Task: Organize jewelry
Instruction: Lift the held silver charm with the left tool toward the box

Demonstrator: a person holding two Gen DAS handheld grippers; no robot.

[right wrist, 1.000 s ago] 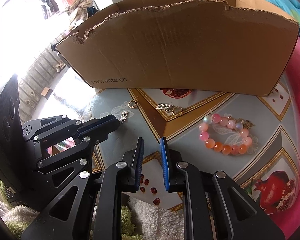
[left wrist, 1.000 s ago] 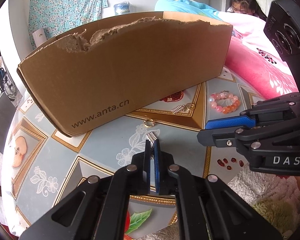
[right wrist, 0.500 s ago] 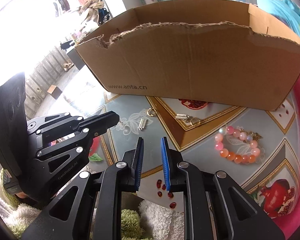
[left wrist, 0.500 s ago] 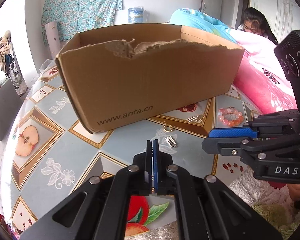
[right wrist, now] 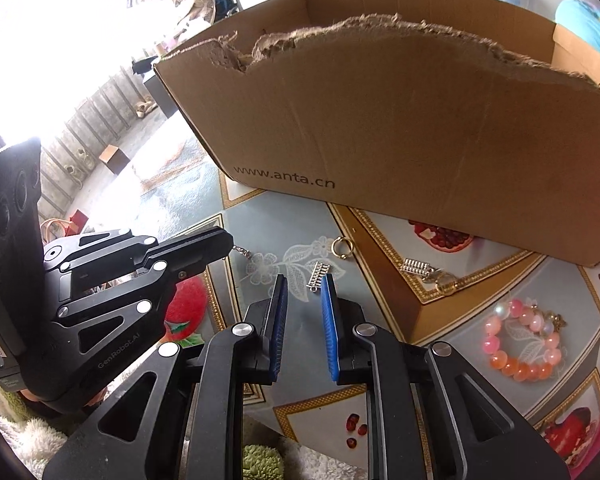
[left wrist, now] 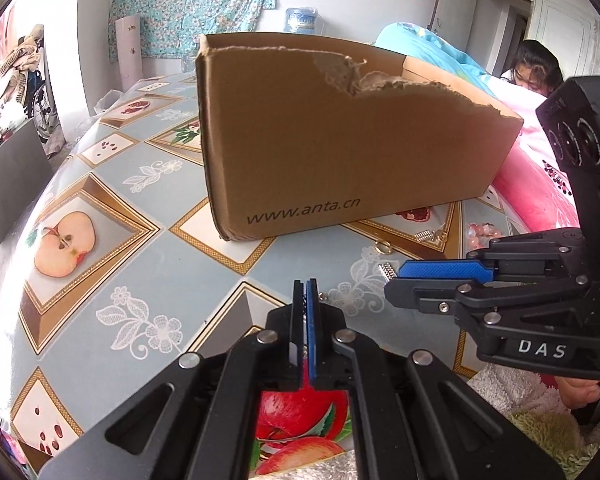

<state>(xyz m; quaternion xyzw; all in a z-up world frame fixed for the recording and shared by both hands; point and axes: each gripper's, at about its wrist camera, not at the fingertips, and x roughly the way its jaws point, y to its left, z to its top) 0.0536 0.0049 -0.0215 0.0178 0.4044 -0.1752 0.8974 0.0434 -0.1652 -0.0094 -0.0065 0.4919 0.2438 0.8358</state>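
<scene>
Jewelry lies on the patterned tablecloth in front of a torn cardboard box. There is a gold ring, a silver bar charm, a silver-and-gold clasp piece and a pink-orange bead bracelet. My right gripper is open, with the bar charm just beyond its tips. My left gripper is shut. A tiny silver chain bit shows at its tip; whether it is pinched is unclear.
A pink quilt lies right of the box, and a person sits behind it. The tablecloth curves to the table's edge at the left. Fluffy white fabric lies at the near edge under both grippers.
Both grippers slid left along the table and rolled, so the box's left corner now faces the left view. The bar charm, earlier at the left gripper's tip, now lies before the right gripper.
</scene>
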